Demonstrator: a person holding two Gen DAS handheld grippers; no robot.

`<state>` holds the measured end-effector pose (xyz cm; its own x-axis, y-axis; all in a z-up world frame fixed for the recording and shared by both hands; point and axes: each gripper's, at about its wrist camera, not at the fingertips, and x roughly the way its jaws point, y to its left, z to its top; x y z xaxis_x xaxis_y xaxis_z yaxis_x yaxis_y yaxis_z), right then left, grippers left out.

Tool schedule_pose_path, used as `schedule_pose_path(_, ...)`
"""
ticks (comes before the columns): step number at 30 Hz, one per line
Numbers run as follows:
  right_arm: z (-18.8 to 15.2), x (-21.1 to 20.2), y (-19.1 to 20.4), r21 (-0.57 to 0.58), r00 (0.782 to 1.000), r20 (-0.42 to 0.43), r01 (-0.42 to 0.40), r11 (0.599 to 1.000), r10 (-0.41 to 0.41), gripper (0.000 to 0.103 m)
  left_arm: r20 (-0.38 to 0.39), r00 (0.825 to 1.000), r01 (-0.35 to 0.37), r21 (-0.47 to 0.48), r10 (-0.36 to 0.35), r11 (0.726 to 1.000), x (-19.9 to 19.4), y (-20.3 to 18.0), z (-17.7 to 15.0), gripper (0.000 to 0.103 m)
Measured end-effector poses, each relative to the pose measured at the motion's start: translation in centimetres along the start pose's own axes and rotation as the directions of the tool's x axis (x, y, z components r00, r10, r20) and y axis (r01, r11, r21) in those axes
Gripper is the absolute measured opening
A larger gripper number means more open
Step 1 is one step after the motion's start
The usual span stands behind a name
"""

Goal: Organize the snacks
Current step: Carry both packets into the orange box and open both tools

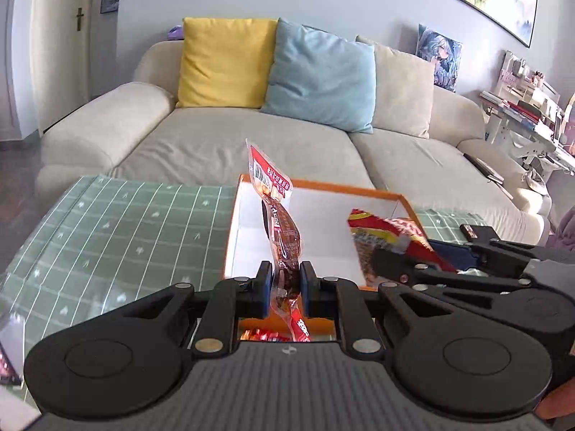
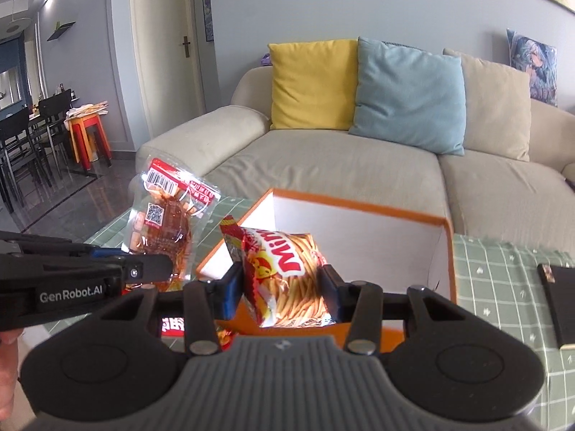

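In the left wrist view, the left gripper point(image 1: 284, 280) is seen clenched on a clear meat-snack pouch point(image 1: 278, 212), which stands upright between the pads with its red printed end up. The pouch is held above the near edge of an orange-rimmed white box point(image 1: 359, 192), whose inside appears bare in this view. To the right, the right gripper point(image 1: 395, 273) is shown with a red and yellow stick-snack bag point(image 1: 381, 231) in its grip. More red wrappers point(image 1: 266, 334) can be glimpsed under the gripper, near the box's front. The step is judged to be the carrying of 2 snacks to the box; it would be done well if each packet were brought fully over the open box and lowered before release, so that neither catches on the rim.

In the right wrist view, the stick-snack bag point(image 2: 287, 276) is pinched by the right gripper point(image 2: 282, 287), its jaws part-way apart around the puffy pack, just over the box's near wall point(image 2: 363, 204). The left gripper point(image 2: 143, 269) enters from the left with the pouch point(image 2: 165, 222) hanging beside the box's left corner.

The table is covered by a green checked cloth point(image 2: 503, 269); a dark flat object point(image 2: 557, 305) lies at its right. Beyond, a beige sofa point(image 2: 323, 165) with 1 yellow cushion point(image 2: 312, 82) and 1 blue cushion point(image 2: 406, 97) is seen against a grey-blue wall, and a dining area at far left.
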<state>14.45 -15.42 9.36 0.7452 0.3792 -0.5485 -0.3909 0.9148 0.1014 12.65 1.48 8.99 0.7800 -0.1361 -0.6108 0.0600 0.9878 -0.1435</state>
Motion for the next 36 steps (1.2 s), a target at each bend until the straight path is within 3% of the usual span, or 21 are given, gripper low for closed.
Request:
schedule_pose_path(5, 1.7, 3.2, -1.0, 0.004, 0.999, -0.027, 0.017, 1.0, -0.017, 0.044, -0.012, 1.0, 0.019, -0.015, -0.019, 1.0, 3.0, -0.1, 2.1, 0.017)
schedule_pose_path(11, 2.2, 8.1, -2.4, 0.004, 0.992, -0.112, 0.052, 0.999, -0.051, 0.044, -0.102, 0.995, 0.006, 0.02, -0.004, 1.0, 7.7, 0.0, 3.1, 0.017)
schedule_pose_path(19, 0.4, 13.5, -4.1, 0.054, 0.961, -0.274, 0.058, 0.997, -0.042, 0.044, -0.215, 0.977, 0.003, 0.084, 0.015, 0.996, 12.4, 0.1, 2.6, 0.017)
schedule_pose_path(26, -0.7, 16.1, -4.2, 0.065, 0.937, -0.35, 0.044, 0.997, -0.018, 0.044, -0.3, 0.953, 0.001, 0.136, 0.04, 0.991, 14.8, -0.2, 1.6, 0.017)
schedule_pose_path(36, -0.9, 17.4, -4.7, 0.097, 0.926, -0.379, 0.037, 0.995, 0.002, 0.046, -0.367, 0.926, -0.042, 0.137, 0.09, 0.99, 16.6, 0.6, 0.9, 0.017)
